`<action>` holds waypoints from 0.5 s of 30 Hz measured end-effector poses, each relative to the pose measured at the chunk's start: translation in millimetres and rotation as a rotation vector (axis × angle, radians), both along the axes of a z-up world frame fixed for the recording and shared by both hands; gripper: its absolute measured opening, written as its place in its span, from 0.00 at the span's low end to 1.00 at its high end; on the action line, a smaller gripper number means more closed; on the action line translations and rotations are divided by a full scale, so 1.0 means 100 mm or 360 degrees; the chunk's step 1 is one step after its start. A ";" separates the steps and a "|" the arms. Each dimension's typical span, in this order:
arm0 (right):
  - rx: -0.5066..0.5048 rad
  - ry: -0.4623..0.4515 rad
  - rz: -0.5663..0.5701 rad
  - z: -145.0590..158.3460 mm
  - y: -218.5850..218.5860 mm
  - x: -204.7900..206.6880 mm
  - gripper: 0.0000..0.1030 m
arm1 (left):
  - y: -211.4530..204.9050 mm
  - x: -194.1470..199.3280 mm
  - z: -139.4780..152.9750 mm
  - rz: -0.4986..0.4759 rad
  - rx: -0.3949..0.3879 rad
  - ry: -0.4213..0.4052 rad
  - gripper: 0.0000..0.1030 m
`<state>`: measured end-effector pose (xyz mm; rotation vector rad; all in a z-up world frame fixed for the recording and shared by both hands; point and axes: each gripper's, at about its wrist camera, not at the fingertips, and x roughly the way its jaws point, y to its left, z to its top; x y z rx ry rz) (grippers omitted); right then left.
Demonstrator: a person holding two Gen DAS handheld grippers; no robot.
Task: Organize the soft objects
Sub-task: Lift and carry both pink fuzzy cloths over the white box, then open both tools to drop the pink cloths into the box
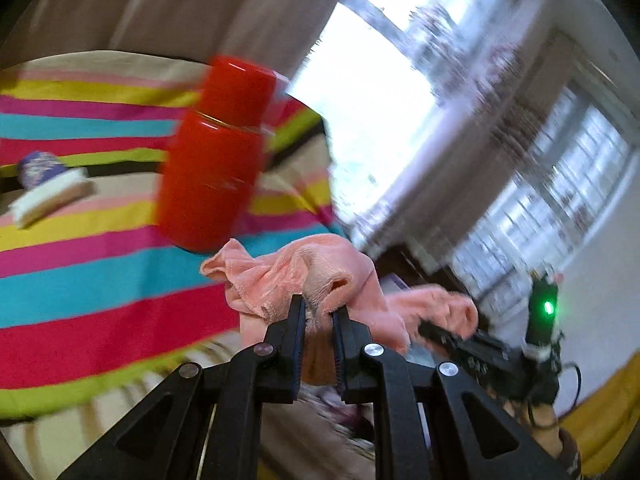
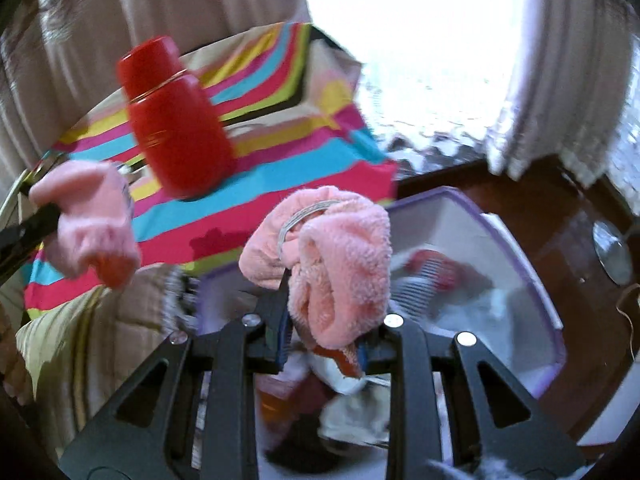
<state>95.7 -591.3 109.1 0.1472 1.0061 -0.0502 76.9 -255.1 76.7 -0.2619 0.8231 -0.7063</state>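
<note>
Both views blurred. Left gripper (image 1: 319,312) clamped on one end of a pink towel (image 1: 296,276); the fabric bunches up above its fingertips and drapes to the right. Right gripper (image 2: 324,304) clamped on the other end of the same towel, a fluffy wad wrapped over its fingers. From the left wrist view, the right gripper shows low right with pink cloth at its tip and a green light on its body. From the right wrist view, the left gripper shows at left, also with pink cloth. Towel is held in the air between the two, above the edge of a striped cloth (image 1: 92,264) covering the surface. Red flask (image 1: 216,152) stands on the stripes behind the towel. White bin with purple rim (image 2: 532,276) sits below the right gripper, with mixed fabrics inside. A sponge (image 1: 48,196) lies far left on the stripes.
</note>
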 end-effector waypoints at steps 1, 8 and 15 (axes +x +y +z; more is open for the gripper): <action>-0.0009 -0.0002 -0.0025 0.02 -0.08 -0.03 0.28 | -0.09 -0.05 -0.01 -0.0046 0.0007 0.0009 0.13; -0.0047 -0.0025 -0.0184 0.13 -0.58 -0.26 0.28 | -0.78 -0.41 -0.10 -0.0388 0.0097 0.0081 0.13; -0.0037 -0.0057 -0.0210 0.18 -0.65 -0.27 0.28 | -1.14 -0.54 -0.37 -0.0599 0.0311 0.0226 0.41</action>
